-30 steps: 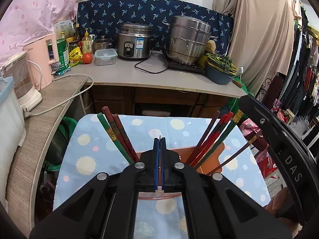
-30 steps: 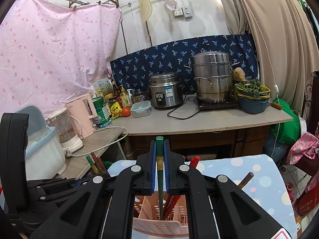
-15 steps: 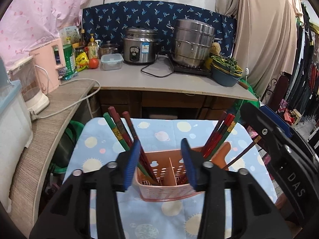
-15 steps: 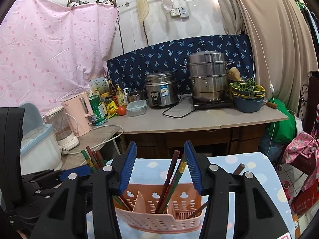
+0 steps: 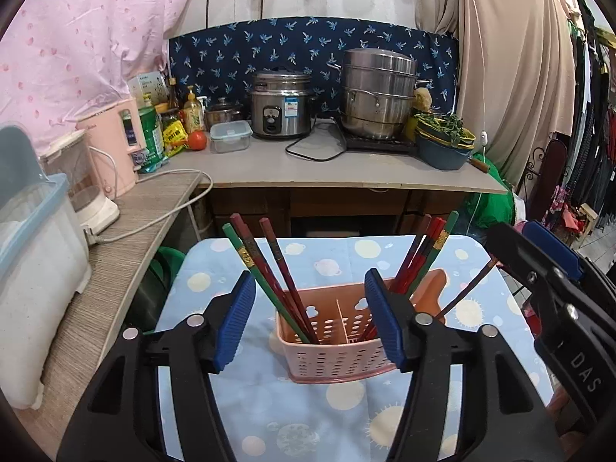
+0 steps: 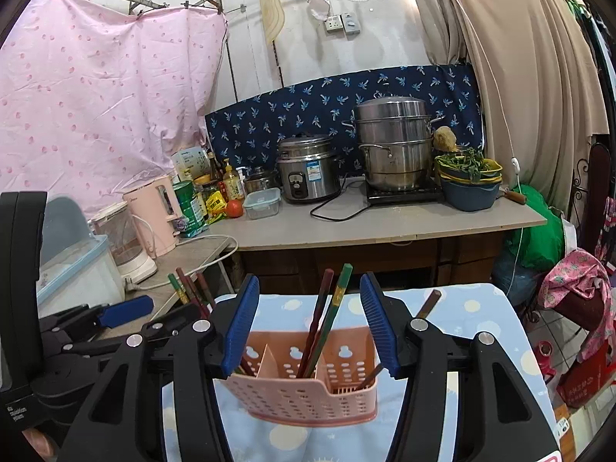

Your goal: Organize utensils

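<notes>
Left wrist view: left gripper (image 5: 310,317) angled down from the bottom of the frame toward the pink utensil basket (image 5: 331,358) at lower centre, jaws parted and widening, blue pads clear of everything, nothing gripped. Basket standing on the blue dotted tablecloth (image 5: 269,404), split by a divider; green and red chopsticks (image 5: 265,265) leaning toward the upper left out of the left compartment, another red and green bunch (image 5: 427,254) leaning toward the upper right from the right one, a single dark chopstick (image 5: 467,288) slanting further right. Right gripper (image 5: 554,269) entering from the right edge, "DAS" readable on its black body. Bare cloth in front of and left of the basket; table's left edge close beside the wooden counter (image 5: 127,238).

Right wrist view: right gripper (image 6: 308,327) pointed slightly down at the same basket (image 6: 304,392), jaws apart and widening, two chopsticks (image 6: 327,308) rising between the pads without touching, nothing held. Basket near the cloth's (image 6: 469,308) front edge at lower centre. Left gripper (image 6: 123,312) at lower left, small unreadable white lettering on its body. Rice cooker (image 6: 306,171) label too small to read.
</notes>
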A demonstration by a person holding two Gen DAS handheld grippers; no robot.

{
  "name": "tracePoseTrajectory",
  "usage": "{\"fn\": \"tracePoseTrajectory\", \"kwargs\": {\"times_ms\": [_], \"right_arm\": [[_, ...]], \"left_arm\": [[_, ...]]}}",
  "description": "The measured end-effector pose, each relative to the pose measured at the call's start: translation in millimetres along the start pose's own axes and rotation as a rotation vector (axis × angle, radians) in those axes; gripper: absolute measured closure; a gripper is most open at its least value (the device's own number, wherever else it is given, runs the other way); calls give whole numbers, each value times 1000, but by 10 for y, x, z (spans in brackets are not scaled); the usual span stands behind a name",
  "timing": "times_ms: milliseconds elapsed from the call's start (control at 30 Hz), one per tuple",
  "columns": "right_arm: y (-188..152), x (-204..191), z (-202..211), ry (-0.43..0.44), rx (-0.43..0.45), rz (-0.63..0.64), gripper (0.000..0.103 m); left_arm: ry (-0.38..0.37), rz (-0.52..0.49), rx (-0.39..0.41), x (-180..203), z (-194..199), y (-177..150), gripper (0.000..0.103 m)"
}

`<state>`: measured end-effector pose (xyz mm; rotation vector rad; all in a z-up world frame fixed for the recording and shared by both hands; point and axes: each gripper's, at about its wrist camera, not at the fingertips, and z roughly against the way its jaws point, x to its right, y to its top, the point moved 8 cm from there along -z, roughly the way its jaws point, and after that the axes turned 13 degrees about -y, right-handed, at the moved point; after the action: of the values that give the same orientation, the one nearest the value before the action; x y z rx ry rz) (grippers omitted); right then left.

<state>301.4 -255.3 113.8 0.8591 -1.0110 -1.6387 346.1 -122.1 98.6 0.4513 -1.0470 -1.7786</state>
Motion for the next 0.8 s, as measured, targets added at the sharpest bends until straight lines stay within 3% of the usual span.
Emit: {"fn": "tracePoseTrajectory", "kwargs": {"times_ms": [200, 467, 533, 800], "right_arm": [[-137, 44, 197, -9, -21, 12, 41], [-442, 62, 464, -56, -50, 72, 31], [-517, 68, 543, -60, -48, 74, 24], [-798, 85, 730, -94, -68, 118, 19]], "left_arm": [[27, -17, 18, 37, 183, -68, 32], [72, -38, 14, 58, 379, -284, 24], [83, -43, 11, 57, 436, -356, 20], [140, -68, -10, 83, 583, -617, 11]]}}
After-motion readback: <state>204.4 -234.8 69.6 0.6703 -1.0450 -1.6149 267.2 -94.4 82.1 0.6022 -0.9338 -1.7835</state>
